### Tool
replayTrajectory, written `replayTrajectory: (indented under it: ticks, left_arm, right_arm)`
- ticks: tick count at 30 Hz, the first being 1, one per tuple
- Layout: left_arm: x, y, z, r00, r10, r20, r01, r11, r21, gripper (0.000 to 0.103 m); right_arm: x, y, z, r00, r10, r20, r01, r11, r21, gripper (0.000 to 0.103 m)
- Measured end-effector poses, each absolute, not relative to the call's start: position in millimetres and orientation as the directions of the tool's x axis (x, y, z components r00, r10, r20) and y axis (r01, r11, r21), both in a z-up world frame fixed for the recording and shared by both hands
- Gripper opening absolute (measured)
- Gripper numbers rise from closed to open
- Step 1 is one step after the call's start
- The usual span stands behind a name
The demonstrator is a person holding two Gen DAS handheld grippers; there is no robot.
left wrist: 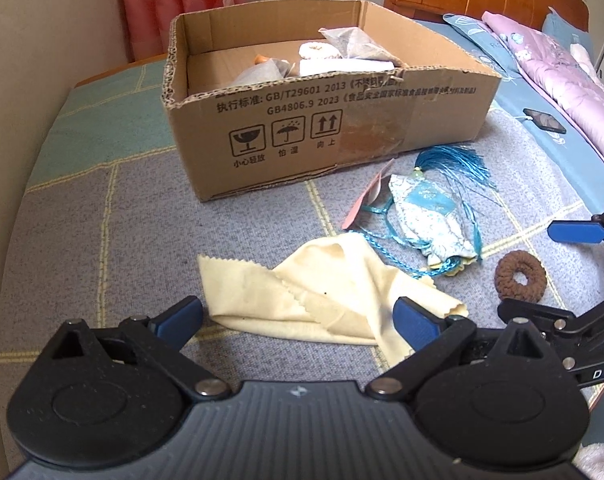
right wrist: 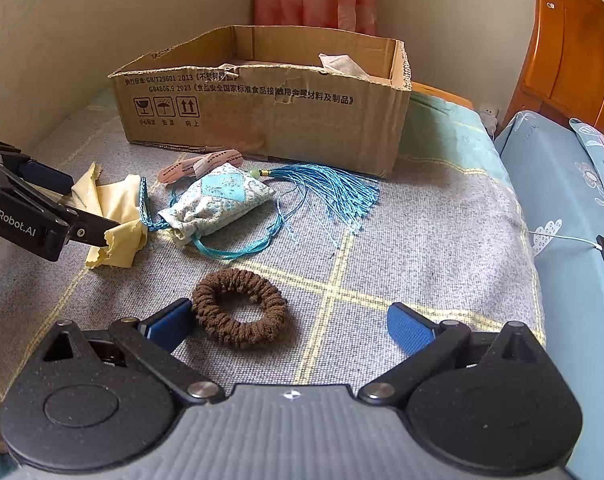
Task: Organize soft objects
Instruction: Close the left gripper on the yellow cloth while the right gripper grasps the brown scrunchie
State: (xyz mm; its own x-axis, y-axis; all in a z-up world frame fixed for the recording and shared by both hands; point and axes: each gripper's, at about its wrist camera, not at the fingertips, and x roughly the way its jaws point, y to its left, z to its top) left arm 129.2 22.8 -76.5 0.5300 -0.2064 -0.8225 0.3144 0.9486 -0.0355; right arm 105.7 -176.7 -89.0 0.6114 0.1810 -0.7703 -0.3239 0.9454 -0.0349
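On the bed's left side, the left gripper (left wrist: 299, 316) is spread wide around the yellow cloth (left wrist: 322, 292), so it may pinch only a floppy corner. Further right, the right gripper (right wrist: 289, 320) gapes by the brown scrunchie (right wrist: 239, 307), which could roll away sideways.

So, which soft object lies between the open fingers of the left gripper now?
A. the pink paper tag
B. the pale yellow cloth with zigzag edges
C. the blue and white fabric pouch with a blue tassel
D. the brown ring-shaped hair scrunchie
B: in the left wrist view, the pale yellow cloth with zigzag edges lies between the open fingers of the left gripper, while the brown ring-shaped hair scrunchie lies before the open right gripper.
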Motion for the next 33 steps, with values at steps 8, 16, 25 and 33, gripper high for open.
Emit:
replayTrajectory:
  ticks: [8,16,25,33]
  left_arm:
    - [122.9,6.4,-76.0,0.522,-0.271,-0.809,0.394,0.918,-0.053,0.101]
    - [118.2,-2.5,-76.7,0.54,-0.276,-0.795,0.419,0.907,-0.03,0.096]
    - [108.7,-3.8,-71.0,0.596,-0.272,-0.756,0.399,0.917,-0.016,0.054]
    - [106.7,5.3,-68.3,0.599,-0.261,-0.757,0.374,0.927,-0.023,0.041]
  right_arm:
    - [105.8,-176.3,-88.6,0.613,0.182,-0.769,-0.324,0.945,-0.035,0.103]
    - [105.4,-176.7,-88.7,0.618,0.184,-0.764,-0.325,0.945,-0.035,0.103]
    - [103.8,-176.5,-88.7,0.625,0.186,-0.758,-0.326,0.945,-0.037,0.103]
    - [96.9,-170.9,-83.9,0.622,0.22,-0.751,-0.371,0.928,-0.035,0.09]
